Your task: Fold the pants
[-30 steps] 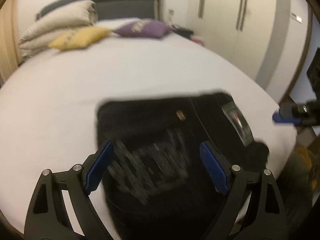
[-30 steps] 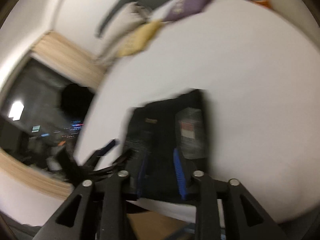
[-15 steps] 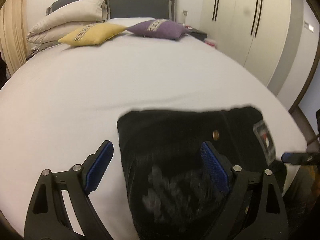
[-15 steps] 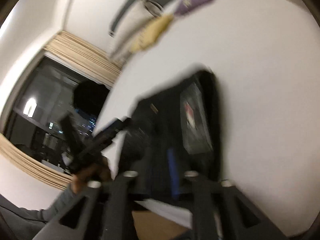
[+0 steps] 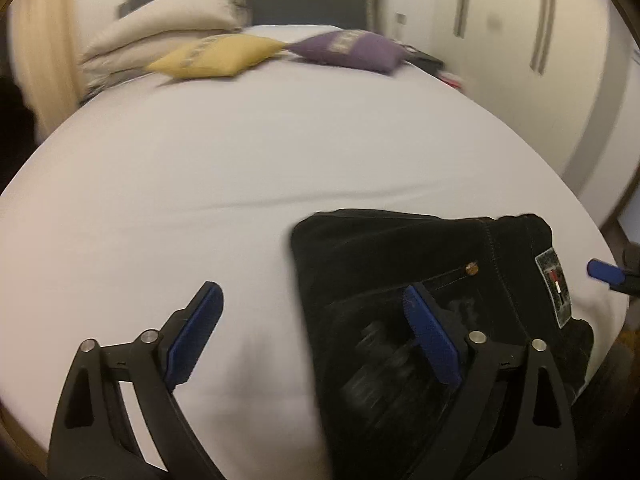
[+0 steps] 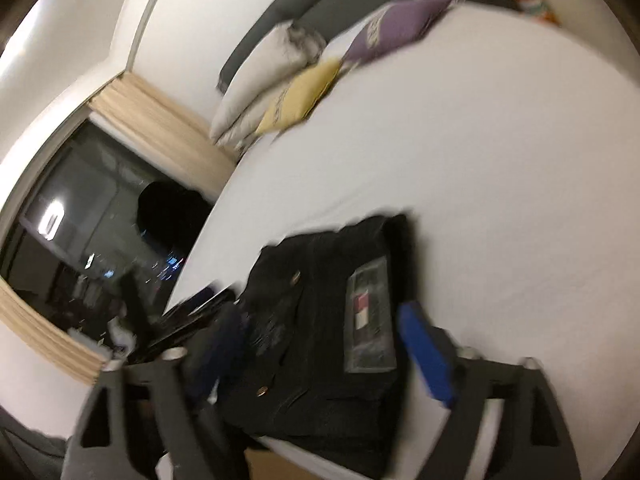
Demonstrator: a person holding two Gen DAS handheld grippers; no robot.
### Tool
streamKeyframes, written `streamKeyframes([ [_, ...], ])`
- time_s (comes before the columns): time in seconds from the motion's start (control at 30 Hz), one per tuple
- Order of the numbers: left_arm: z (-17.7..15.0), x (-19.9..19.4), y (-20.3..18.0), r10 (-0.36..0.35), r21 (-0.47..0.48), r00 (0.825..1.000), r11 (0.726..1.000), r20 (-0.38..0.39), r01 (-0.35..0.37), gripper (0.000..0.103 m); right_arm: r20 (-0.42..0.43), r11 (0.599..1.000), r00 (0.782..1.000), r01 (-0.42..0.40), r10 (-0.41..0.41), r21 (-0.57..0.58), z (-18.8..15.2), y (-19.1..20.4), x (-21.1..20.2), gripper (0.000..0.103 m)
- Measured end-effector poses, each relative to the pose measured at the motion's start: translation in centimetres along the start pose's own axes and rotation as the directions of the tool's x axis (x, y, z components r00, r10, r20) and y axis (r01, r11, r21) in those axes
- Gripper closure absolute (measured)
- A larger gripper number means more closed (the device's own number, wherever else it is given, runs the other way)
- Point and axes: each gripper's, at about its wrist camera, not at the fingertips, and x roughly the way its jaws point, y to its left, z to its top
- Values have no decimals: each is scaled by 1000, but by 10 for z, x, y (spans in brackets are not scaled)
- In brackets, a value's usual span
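I'm hovering over the bed, where the black pants are lying folded near its corner. They're looking thick and limp, so I'm judging the folded edge the best hold. My left gripper and right gripper are both gaping wide, holding nothing.

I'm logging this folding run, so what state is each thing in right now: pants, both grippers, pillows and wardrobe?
black pants: folded into a compact stack, lying at the bed's edge, label patch facing up.
left gripper: open, holding nothing.
right gripper: open, straddling the pants.
yellow pillow: lying flat by the headboard.
purple pillow: lying flat beside it.
wardrobe doors: closed.
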Motion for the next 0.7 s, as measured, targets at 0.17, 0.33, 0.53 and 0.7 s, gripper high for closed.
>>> streamKeyframes([
  [0.17,-21,2,26,-63,-83,993,995,-102,55,8,-164,993,986,-5,24,115,3,-36,28,11],
  [0.33,-38,32,29,-191,-141,960,976,-202,165,7,-221,991,972,-48,76,128,-8,-38,52,11],
  [0.53,-31,37,6,-149,-63,963,988,-224,138,8,-296,997,955,11,11,75,-2,-26,72,28],
  [0.7,-23,38,-14,-136,-29,963,991,-232,133,33,-307,995,950,80,-56,67,-3,-37,65,58],
])
